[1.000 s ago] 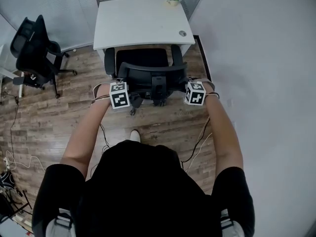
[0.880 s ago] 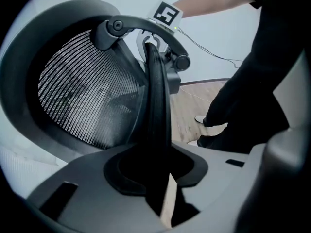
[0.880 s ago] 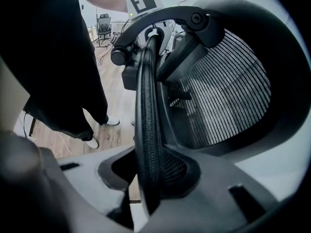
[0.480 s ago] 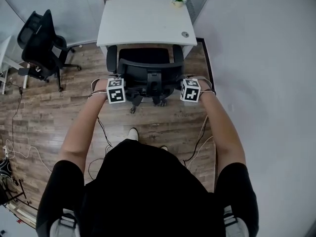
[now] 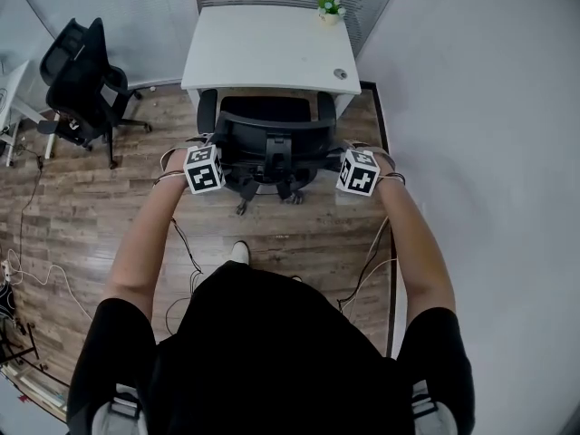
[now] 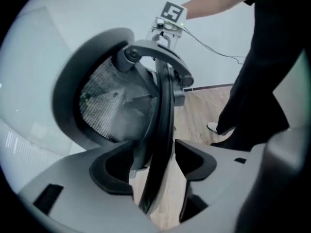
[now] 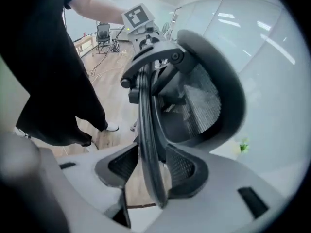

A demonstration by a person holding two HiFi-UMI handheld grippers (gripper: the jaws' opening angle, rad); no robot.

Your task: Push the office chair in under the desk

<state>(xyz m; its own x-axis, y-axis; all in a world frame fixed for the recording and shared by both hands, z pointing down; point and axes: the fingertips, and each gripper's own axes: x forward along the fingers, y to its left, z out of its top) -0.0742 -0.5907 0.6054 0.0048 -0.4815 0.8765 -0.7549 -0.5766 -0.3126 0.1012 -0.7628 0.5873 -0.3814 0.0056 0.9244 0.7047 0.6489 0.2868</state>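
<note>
The left tool (image 6: 154, 163) straddles the left rim of the office chair (image 5: 270, 139), its jaws opening, and a gap already shows beside the rim. The chair's seat is tucked under the near edge of the counter (image 5: 263, 53), with its back just outside. The right tool (image 7: 146, 166) is also opening around the right rim. If either jaw snags the rim while pulling away, the chair could swivel or roll back out.
</note>
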